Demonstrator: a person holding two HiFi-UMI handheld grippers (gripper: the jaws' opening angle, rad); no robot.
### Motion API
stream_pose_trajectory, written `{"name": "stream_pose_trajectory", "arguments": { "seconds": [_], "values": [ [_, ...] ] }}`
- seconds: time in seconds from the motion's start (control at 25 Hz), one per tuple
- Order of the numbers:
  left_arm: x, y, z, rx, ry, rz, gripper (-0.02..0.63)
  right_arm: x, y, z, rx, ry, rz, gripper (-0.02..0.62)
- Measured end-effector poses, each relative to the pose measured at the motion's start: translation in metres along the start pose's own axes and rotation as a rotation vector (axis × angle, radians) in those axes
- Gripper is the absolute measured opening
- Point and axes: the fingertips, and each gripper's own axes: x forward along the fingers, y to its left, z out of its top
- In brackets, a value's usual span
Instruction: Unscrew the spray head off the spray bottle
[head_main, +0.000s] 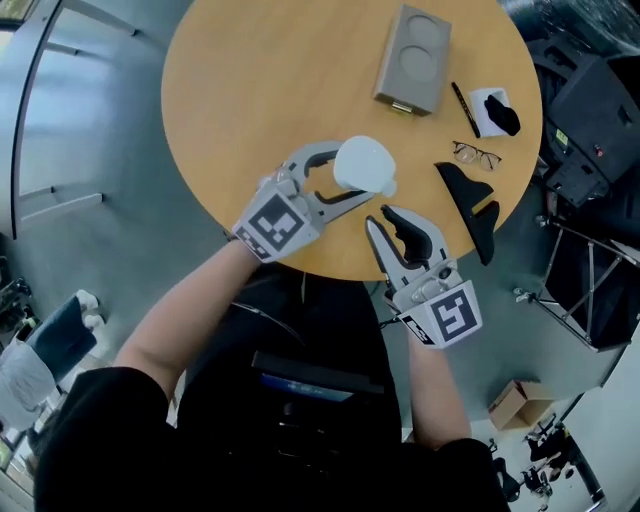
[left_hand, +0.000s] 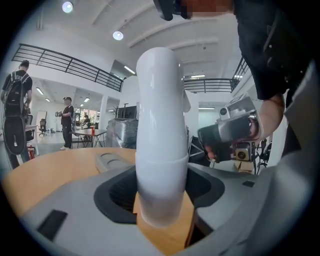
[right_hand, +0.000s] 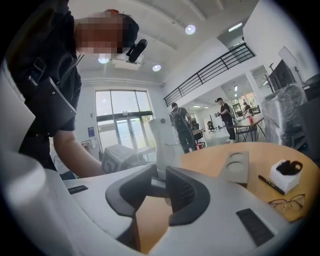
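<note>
Where the round, pale-wood worktop (head_main: 250, 90) curves toward the person, the left hand-held gripper (head_main: 352, 174) clamps the smooth white plastic spray bottle (head_main: 366, 158) upright; the right hand-held gripper (head_main: 380, 217), jaws slightly apart, grips nothing just beside it.

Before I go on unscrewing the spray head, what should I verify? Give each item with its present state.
1. Left gripper clamped on the spray bottle: ok. The bottle sits between its jaws, above the table.
2. Right gripper gripping the spray head: not ok. Its jaws stand slightly apart, short of the bottle.
3. Right gripper lined up with the bottle: ok. The bottle shows through its jaw gap.
4. Spray head loosened: cannot tell.
5. Glasses and pen out of the way: ok. Both lie across the table.
</note>
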Motion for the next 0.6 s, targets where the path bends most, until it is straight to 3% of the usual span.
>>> {"name": "stream_pose_trajectory", "arguments": {
  "seconds": [0.12, 0.36, 0.6],
  "values": [
    [-0.026, -0.012, 0.029, -0.006, 0.011, -0.003, 0.307, -0.002, 0.024, 0.041, -0.04, -0.028, 0.011, 0.197],
    [-0.065, -0.045, 0.088, -0.002, 0.034, -0.03, 0.307, 0.001, 0.063, 0.121, -0.094, -0.076, 0.072, 0.292],
    [-0.095, -0.062, 0.12, -0.013, 0.042, -0.03, 0.307, 0.014, 0.107, 0.173, -0.137, -0.102, 0.141, 0.298]
  ]
}}
